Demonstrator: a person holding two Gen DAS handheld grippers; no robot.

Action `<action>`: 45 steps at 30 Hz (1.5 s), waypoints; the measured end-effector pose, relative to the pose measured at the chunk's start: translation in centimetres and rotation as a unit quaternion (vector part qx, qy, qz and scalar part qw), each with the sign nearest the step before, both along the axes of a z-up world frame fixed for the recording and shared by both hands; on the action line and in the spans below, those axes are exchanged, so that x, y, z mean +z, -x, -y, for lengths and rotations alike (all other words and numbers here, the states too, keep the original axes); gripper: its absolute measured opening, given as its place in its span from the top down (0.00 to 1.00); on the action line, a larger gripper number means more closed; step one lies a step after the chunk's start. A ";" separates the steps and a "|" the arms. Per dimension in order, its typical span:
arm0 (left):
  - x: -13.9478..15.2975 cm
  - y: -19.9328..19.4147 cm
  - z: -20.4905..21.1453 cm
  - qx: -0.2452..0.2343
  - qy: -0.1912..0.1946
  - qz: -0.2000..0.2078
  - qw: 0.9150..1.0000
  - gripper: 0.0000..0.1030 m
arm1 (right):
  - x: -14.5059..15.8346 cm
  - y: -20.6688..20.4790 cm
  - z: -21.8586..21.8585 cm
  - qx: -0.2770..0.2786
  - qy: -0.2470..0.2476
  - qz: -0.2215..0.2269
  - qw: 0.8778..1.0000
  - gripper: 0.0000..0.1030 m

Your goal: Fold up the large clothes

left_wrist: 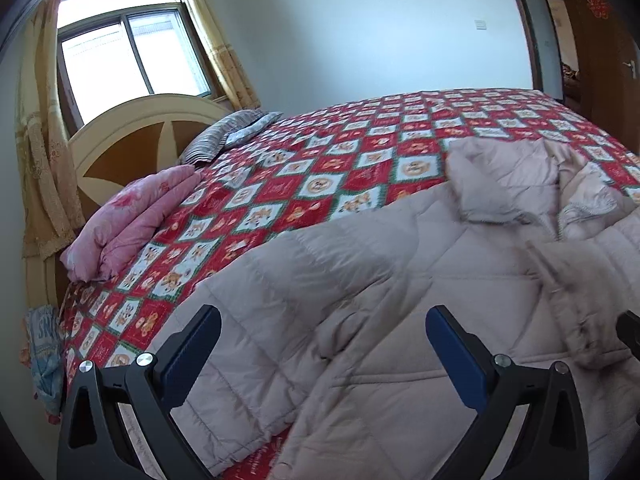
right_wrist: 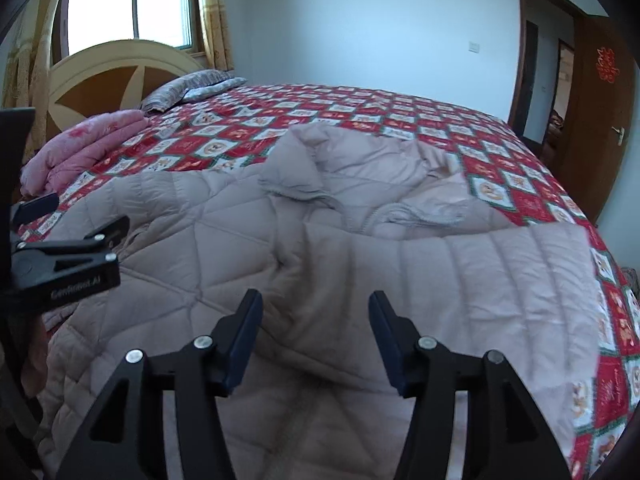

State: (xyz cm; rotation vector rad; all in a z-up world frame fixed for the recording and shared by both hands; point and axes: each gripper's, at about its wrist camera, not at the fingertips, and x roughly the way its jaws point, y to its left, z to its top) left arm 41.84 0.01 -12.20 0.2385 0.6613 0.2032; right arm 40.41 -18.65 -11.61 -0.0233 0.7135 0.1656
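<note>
A pale beige quilted puffer jacket lies spread on a bed with a red patterned bedspread. Its collar points toward the far side, and one sleeve lies folded across the front. My left gripper is open wide just above the jacket's left part, with nothing pinched. My right gripper hovers open over the jacket's middle, its pads clear of the fabric. In the right wrist view the left gripper shows at the left edge.
A folded pink quilt and a striped pillow lie by the rounded headboard. Behind it are a window and curtains. A brown door stands open at the right.
</note>
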 end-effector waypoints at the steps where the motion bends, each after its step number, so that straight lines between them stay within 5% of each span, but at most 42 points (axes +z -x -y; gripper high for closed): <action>1: 0.4 0.0 0.7 -0.009 0.006 0.000 1.000 0.01 | 0.4 0.7 1.1 -0.005 -0.010 0.004 1.000 0.41; 7: 0.7 0.0 7.5 -0.098 0.043 -0.020 0.994 0.01 | 1.2 4.2 8.5 -0.095 -0.026 0.021 0.995 0.31; 13: -3.3 -2.2 13.3 -0.128 0.025 -0.065 0.989 0.06 | -1.6 6.7 12.5 -0.133 -0.023 -0.013 0.991 0.31; 15: -4.5 -2.9 13.9 -0.135 0.029 -0.091 0.986 0.43 | -2.2 7.5 13.4 -0.141 -0.024 -0.018 0.990 0.31; 16: -5.0 -3.2 14.0 -0.140 0.038 -0.107 0.984 0.82 | -2.5 7.8 13.8 -0.146 -0.026 -0.021 0.989 0.31; 20: -3.9 -2.2 13.6 -0.144 0.039 -0.085 0.985 0.90 | -3.6 8.6 15.6 -0.166 -0.035 -0.030 0.985 0.31; 28: -2.2 0.0 9.6 -0.110 -0.019 -0.025 0.993 0.91 | -4.6 9.1 16.6 -0.176 -0.048 -0.035 0.983 0.25; 33: -3.5 -0.5 8.7 -0.107 -0.020 -0.049 0.993 0.84 | -4.6 8.7 16.8 -0.170 -0.042 -0.053 0.983 0.25; 36: -3.1 -0.4 8.2 -0.088 -0.025 -0.044 0.995 0.60 | -3.1 9.0 17.8 -0.178 -0.045 -0.045 0.982 0.32; 38: -1.5 0.2 7.4 -0.067 -0.020 -0.002 0.998 0.27 | -1.5 9.3 18.6 -0.187 -0.046 -0.025 0.981 0.33; 39: -0.3 0.7 7.0 -0.053 -0.018 0.027 0.998 0.20 | -0.8 9.3 18.9 -0.192 -0.046 -0.016 0.980 0.33; 42: 1.8 1.3 7.2 -0.050 -0.004 0.073 0.996 0.17 | 0.8 7.6 19.7 -0.200 -0.037 0.004 0.979 0.36; 45: 2.3 0.3 9.5 -0.075 0.011 0.060 0.995 0.17 | 1.3 4.6 20.0 -0.201 -0.041 0.016 0.979 0.41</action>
